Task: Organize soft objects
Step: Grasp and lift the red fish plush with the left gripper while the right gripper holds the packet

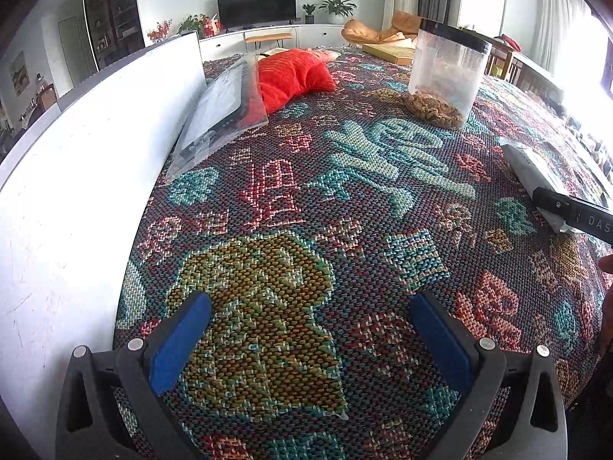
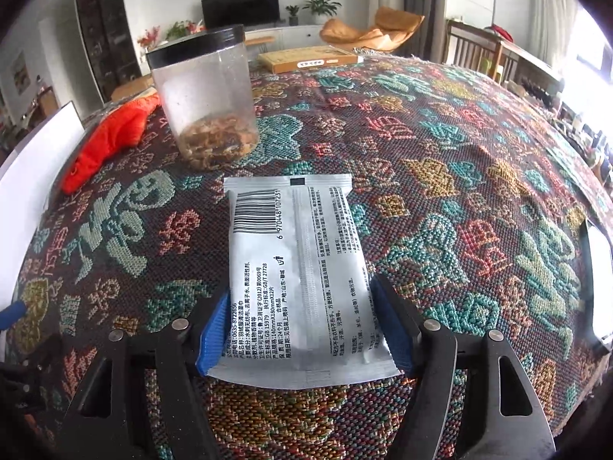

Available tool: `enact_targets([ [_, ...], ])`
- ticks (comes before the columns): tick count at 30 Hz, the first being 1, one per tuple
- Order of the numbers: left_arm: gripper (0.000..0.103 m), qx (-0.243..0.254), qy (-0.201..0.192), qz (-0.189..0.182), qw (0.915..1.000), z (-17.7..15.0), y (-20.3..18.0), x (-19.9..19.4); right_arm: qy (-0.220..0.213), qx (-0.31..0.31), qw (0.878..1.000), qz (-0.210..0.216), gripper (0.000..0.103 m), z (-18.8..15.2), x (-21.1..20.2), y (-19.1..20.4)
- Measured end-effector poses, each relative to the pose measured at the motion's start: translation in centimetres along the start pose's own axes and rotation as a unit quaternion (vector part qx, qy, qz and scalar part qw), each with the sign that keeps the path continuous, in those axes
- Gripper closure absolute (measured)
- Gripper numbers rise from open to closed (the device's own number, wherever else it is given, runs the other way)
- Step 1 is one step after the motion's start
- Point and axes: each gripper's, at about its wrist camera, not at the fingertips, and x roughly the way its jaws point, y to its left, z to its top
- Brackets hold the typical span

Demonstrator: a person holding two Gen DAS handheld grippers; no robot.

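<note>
Patterned cloth (image 2: 459, 176) fills both views. Red cushion (image 1: 291, 76) lies at upper centre of the left view, the lidded jar (image 1: 446, 76) to its right. Silver wipes packet (image 2: 302, 268) sits low centre in the right view — right gripper (image 2: 302, 326) clenched on it. Left gripper (image 1: 310, 341) — spread wide, holding nothing.

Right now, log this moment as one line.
left gripper: open, empty, above patterned cloth | right gripper: shut on silver packet | clear jar: upright, beyond packet
</note>
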Motion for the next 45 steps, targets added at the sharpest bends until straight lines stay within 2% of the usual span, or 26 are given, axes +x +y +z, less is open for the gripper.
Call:
enact_targets([
  [8, 0.000, 0.003, 0.009, -0.002, 0.9999, 0.3, 0.1, 0.2, 0.006, -0.018, 1.000, -0.017, 0.024, -0.6, 0.4, 0.6],
  [15, 0.000, 0.011, 0.044, -0.003, 0.9990, 2.1, -0.2, 0.9, 0.005, -0.015, 1.000, -0.013, 0.022, -0.8, 0.3, 0.5],
  [18, 0.000, 0.018, 0.032, -0.008, 0.9993, 3.5, -0.7, 0.3, 0.005, -0.016, 1.000, -0.014, 0.022, -0.8, 0.2, 0.5],
  [22, 0.000, 0.020, -0.004, -0.014, 0.9997, 7.8, -0.9, -1.3, 0.005, -0.015, 1.000, -0.014, 0.022, -0.8, 0.2, 0.5],
  [28, 0.000, -0.040, -0.045, -0.054, 0.9967, 16.8, 1.4, -1.8, 0.005, -0.016, 1.000, -0.014, 0.021, -0.8, 0.2, 0.5],
  [30, 0.000, -0.026, -0.037, -0.041, 0.9982, 19.5, 1.3, 0.2, 0.005, -0.015, 1.000, -0.014, 0.021, -0.8, 0.2, 0.5],
  [32, 0.000, 0.010, -0.019, -0.009, 0.9997, 21.6, 0.8, 3.2, 0.005, -0.016, 1.000, -0.013, 0.021, -0.8, 0.2, 0.6],
  [36, 0.000, 0.095, -0.004, 0.051, 0.9942, 24.1, -0.8, 8.8, 0.005, -0.016, 1.000, -0.013, 0.021, -0.8, 0.2, 0.6],
  [38, 0.000, 0.102, 0.003, 0.064, 0.9927, 24.9, -0.9, 11.2, 0.005, -0.016, 1.000, -0.013, 0.021, -0.8, 0.2, 0.6],
  [41, 0.000, 0.085, 0.033, 0.065, 0.9937, 24.9, -0.7, 14.3, 0.005, -0.015, 1.000, -0.013, 0.021, -0.8, 0.2, 0.6],
  [42, 0.000, 0.093, 0.043, 0.071, 0.9922, 24.8, -1.0, 15.1, 0.005, -0.015, 1.000, -0.013, 0.021, -0.8, 0.3, 0.5],
  [44, 0.001, 0.136, 0.058, 0.101, 0.9839, 24.3, -2.2, 16.3, 0.005, -0.012, 1.000, -0.009, 0.021, -0.6, 0.4, 0.4],
  [45, 0.013, 0.159, 0.061, 0.115, 0.9787, 24.1, -2.9, 16.6, 0.005, -0.008, 1.000, -0.004, 0.020, -0.6, 0.3, 0.3],
])
